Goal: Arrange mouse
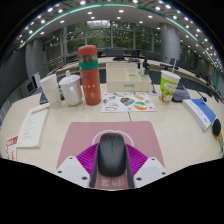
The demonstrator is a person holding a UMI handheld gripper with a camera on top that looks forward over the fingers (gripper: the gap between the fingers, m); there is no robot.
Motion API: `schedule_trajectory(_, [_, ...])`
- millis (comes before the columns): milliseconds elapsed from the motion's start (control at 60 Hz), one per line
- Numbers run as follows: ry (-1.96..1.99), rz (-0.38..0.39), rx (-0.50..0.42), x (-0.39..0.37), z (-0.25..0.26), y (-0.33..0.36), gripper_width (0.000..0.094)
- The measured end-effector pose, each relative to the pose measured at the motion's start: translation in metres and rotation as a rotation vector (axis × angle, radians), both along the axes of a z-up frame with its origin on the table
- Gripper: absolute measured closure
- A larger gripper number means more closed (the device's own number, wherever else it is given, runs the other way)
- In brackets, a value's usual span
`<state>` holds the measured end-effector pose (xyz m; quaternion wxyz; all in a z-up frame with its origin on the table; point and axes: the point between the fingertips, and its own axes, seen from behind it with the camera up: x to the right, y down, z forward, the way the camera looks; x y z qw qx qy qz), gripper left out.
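- The dark mouse [111, 155] lies on a pink mouse mat [80, 137], its long axis running straight ahead along the fingers.
- The gripper [111, 168] clasps it, both magenta pads [86, 160] pressing on its sides.
- Beyond stands a red bottle [89, 75].

The tool [111, 168] grips a dark mouse [111, 154] over a pink mousepad [110, 133], red bottle [90, 75] beyond.

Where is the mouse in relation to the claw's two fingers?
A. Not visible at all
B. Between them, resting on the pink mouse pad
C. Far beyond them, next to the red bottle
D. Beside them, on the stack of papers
B: the dark mouse lies between the fingers of the claw, on the pink mouse pad, well short of the red bottle.
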<state>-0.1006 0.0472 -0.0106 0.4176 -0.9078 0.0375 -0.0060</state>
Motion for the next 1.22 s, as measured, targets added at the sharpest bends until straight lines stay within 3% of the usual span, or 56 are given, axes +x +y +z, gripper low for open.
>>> schedule_trajectory(83, [0.008, 0.006, -0.004, 0.001, 0.002, -0.004, 0.0413])
schedule_trajectory(167, [0.003, 0.022, 0.003, -0.001, 0.018, -0.015, 0.0058])
schedule_trajectory(217, [-0.010, 0.029, 0.018, -0.001, 0.035, -0.024, 0.0109])
schedule_trajectory(267, [-0.027, 0.035, 0.040, -0.002, 0.057, -0.036, 0.0070])
schedule_trajectory(500, [-0.046, 0.035, 0.128, -0.018, 0.167, -0.132, 0.0081])
schedule_trajectory(667, [-0.022, 0.007, 0.157, -0.034, 0.216, -0.229, 0.0080])
schedule_trajectory(950, [-0.026, -0.030, 0.166, -0.052, 0.248, -0.369, 0.0077])
schedule_trajectory(1217, [-0.028, -0.046, 0.172, -0.056, 0.253, -0.409, 0.0079])
